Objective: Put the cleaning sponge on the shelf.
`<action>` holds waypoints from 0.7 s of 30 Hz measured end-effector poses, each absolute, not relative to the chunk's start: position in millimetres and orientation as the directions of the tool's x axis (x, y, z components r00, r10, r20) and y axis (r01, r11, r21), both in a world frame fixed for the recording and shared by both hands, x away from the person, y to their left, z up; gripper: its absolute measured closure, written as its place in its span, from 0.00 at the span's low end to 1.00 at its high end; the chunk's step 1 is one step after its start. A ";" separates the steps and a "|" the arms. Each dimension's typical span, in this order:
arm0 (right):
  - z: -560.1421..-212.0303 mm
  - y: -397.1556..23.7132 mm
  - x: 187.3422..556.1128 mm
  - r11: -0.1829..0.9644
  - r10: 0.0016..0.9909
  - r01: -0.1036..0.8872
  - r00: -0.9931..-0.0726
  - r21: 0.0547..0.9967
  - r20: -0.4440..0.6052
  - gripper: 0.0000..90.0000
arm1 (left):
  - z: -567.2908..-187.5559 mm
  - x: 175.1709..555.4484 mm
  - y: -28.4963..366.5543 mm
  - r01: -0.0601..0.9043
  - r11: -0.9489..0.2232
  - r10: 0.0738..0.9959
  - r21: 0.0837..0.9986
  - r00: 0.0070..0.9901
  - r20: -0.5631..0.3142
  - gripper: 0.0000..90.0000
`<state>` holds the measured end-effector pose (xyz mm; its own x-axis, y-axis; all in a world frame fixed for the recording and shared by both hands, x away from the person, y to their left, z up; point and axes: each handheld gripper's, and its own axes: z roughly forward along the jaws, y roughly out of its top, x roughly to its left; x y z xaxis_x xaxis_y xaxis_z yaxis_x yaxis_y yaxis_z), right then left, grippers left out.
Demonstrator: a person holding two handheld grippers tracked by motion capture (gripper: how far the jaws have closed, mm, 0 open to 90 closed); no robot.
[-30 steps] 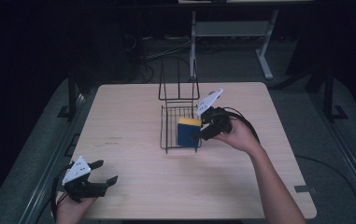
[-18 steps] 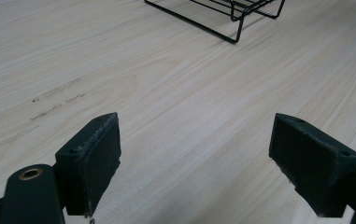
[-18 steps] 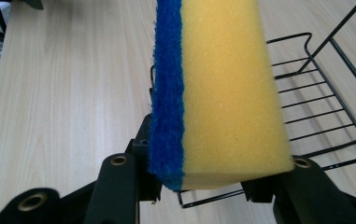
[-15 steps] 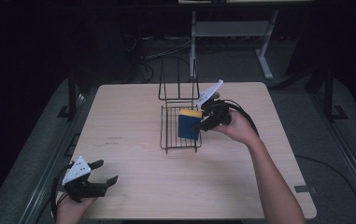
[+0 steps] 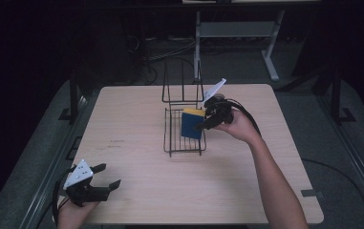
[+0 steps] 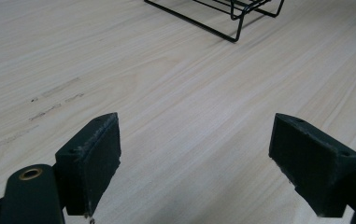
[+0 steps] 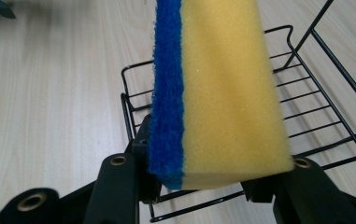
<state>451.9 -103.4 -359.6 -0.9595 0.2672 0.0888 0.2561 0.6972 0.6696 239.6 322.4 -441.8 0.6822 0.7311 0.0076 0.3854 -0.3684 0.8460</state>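
A yellow sponge with a blue scouring side (image 5: 192, 123) (image 7: 217, 93) is held over the black wire rack (image 5: 184, 138) (image 7: 316, 88) in the middle of the table. My right gripper (image 5: 203, 125) (image 7: 199, 184) is shut on the sponge, one jaw on each face. The sponge hangs above the rack's flat wire tray. My left gripper (image 5: 107, 175) (image 6: 194, 158) rests at the table's near left corner, open, with bare wood between its pads.
The rack has a tall upright wire back (image 5: 183, 88) on its far side. The wooden table (image 5: 136, 119) stretches wide on the left and at the front. A cable (image 5: 246, 114) trails from the right gripper. Dark floor and a metal stand (image 5: 237, 33) lie beyond.
My right gripper has carried the sponge a little farther back over the rack and slightly lower. The left gripper has stayed in place.
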 end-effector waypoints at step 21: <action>-372.4 -93.8 471.6 0.714 0.304 0.276 -0.950 0.644 0.071 0.62 | -442.3 240.0 324.7 0.388 -0.369 0.733 0.845 0.680 0.007 0.18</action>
<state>471.6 -93.8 -372.4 -0.9501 0.3038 0.0708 0.2762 0.7138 0.6436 240.0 324.7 -442.3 0.6804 0.7328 0.0073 0.3879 -0.3686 0.8448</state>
